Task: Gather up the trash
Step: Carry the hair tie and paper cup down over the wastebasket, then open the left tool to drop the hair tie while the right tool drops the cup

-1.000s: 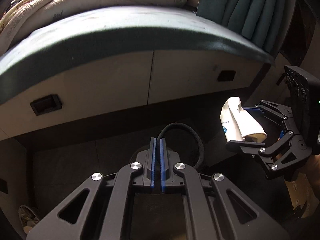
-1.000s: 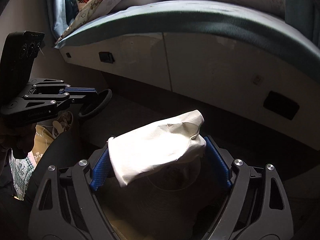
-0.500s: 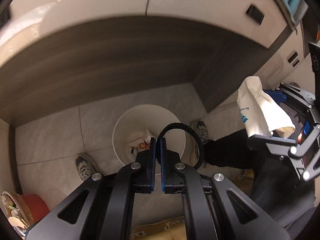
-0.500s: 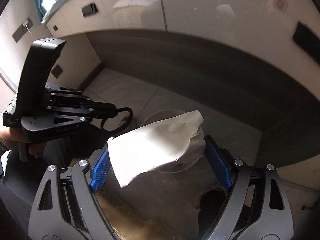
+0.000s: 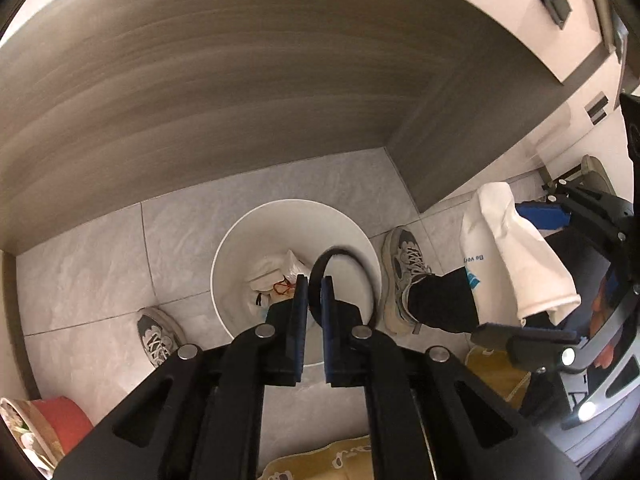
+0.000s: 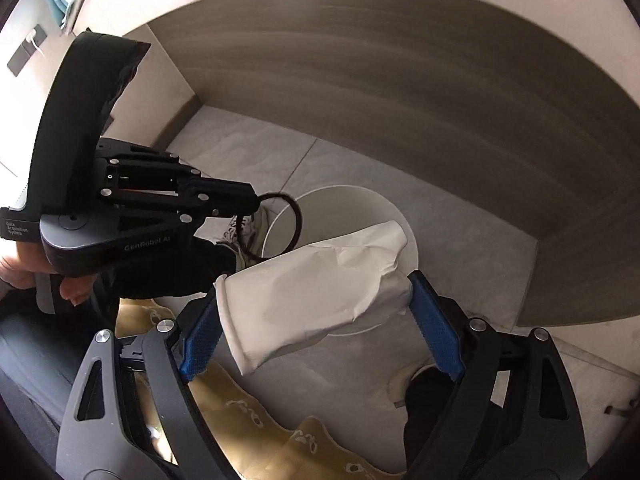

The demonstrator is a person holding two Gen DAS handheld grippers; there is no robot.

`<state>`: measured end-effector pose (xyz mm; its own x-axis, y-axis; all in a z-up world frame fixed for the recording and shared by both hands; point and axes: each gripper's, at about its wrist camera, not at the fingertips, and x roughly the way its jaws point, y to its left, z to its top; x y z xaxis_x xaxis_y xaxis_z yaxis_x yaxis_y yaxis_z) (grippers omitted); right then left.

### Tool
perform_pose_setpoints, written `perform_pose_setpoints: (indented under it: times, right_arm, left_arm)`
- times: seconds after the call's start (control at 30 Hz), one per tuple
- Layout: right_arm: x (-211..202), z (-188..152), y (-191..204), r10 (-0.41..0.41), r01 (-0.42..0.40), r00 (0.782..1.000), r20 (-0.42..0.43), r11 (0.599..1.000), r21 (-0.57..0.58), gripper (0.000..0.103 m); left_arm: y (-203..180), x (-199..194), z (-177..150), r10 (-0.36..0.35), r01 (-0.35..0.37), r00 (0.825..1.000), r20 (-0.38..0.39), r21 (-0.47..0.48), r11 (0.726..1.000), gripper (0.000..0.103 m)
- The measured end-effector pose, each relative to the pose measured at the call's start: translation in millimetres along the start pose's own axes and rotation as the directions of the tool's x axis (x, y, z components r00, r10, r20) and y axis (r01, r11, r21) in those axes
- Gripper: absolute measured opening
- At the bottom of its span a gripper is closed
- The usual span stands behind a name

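Note:
A white round bin (image 5: 240,236) stands on the tiled floor with crumpled wrappers (image 5: 276,276) inside. My left gripper (image 5: 315,284) points down over the bin (image 6: 400,216). Its jaws are opening, and a black elastic loop (image 5: 344,250) still sits between the pad tips, with a gap showing beside it. From the right wrist view the loop (image 6: 296,220) hangs off the left gripper (image 6: 250,198) above the bin's rim. My right gripper (image 6: 316,292) is shut on a crushed white paper cup (image 6: 320,280), held crosswise near the bin. That cup (image 5: 512,248) and the right gripper (image 5: 520,276) show at right.
A person's grey sneakers (image 5: 404,268) (image 5: 156,340) stand on either side of the bin. A dark wood panel (image 5: 240,100) rises behind it. A red bowl (image 5: 60,420) sits at the lower left, and a yellow patterned mat (image 6: 260,412) lies below the grippers.
Both grippers have tipped down and sunk from facing the bed to hanging over the bin. The left jaws have parted slightly around the loop. The right grip on the cup is unchanged.

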<state>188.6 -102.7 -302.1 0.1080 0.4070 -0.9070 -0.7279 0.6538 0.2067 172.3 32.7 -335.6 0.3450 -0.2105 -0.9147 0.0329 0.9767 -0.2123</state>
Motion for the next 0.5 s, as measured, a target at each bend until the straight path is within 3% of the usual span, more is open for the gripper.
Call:
perform_pose_setpoints:
  times: [0.03, 0.07, 0.1, 0.2, 0.27, 0.5]
  right_arm:
    - [2.3, 0.5, -0.4, 0.001, -0.001, 1.000, -0.003, 1.000, 0.001, 0.081]
    - [4.1, 0.9, -0.1, 0.003, -0.003, 1.000, -0.006, 1.000, 0.003, 0.082]
    - [5.2, -3.8, -3.4, 0.004, -0.004, 1.000, -0.008, 1.000, 0.003, 0.082]
    - [10.4, -3.3, -4.9, 0.004, -0.004, 1.000, -0.018, 1.000, 0.003, 0.082]
    - [9.8, -3.4, -7.3, 0.003, -0.003, 1.000, -0.023, 1.000, 0.000, 0.082]
    - [14.6, -1.5, -8.5, 0.005, -0.005, 0.999, -0.044, 1.000, -0.007, 0.082]
  left_arm:
    - [1.4, 2.5, 1.1, -0.001, 0.001, 1.000, -0.003, -0.003, 1.000, 0.020]
    - [2.4, 3.8, 1.6, -0.007, 0.007, 1.000, -0.004, -0.006, 1.000, 0.051]
    - [2.9, 3.3, 1.7, -0.013, 0.013, 1.000, 0.005, -0.006, 1.000, 0.075]
    - [3.8, 2.0, 0.5, -0.010, 0.010, 1.000, 0.020, 0.004, 1.000, 0.085]
    - [2.5, 2.2, 0.7, 0.034, -0.034, 0.999, 0.026, 0.010, 0.999, 0.093]
    - [23.2, -5.1, -0.7, 0.084, -0.084, 0.996, 0.017, -0.033, 0.996, 0.096]
